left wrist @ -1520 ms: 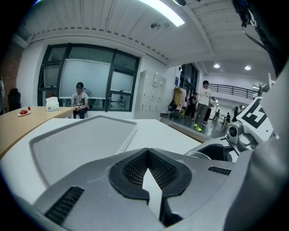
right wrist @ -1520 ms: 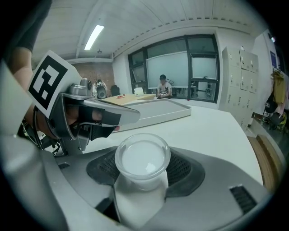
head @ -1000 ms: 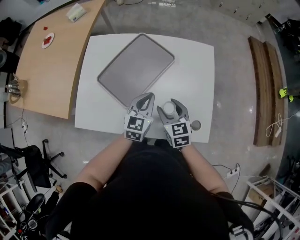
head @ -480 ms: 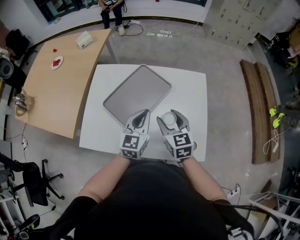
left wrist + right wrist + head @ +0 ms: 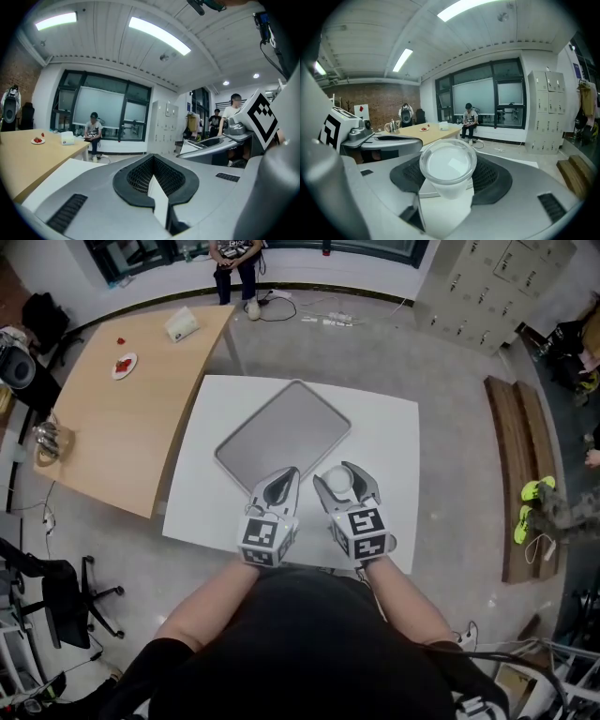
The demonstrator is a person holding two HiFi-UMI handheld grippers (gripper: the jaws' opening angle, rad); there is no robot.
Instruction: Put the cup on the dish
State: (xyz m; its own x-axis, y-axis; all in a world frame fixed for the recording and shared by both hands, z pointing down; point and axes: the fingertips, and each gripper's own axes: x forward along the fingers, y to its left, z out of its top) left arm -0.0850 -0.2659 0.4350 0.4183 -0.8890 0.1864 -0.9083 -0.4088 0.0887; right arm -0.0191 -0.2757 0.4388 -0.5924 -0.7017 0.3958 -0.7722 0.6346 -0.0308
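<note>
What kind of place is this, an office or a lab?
Probably an office or lab workroom: a bank of lockers, a wheeled office chair, a long wooden table and wide windows.

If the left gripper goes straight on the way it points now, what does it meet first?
Probably the grey tray, just ahead of the left gripper; height is unclear, so it may pass above.

No words or numbers can be read. The cube (image 5: pixel 262 538) on the left gripper (image 5: pixel 289 474) and the cube (image 5: pixel 364 529) on the right gripper (image 5: pixel 341 472) show only black-and-white squares.
</note>
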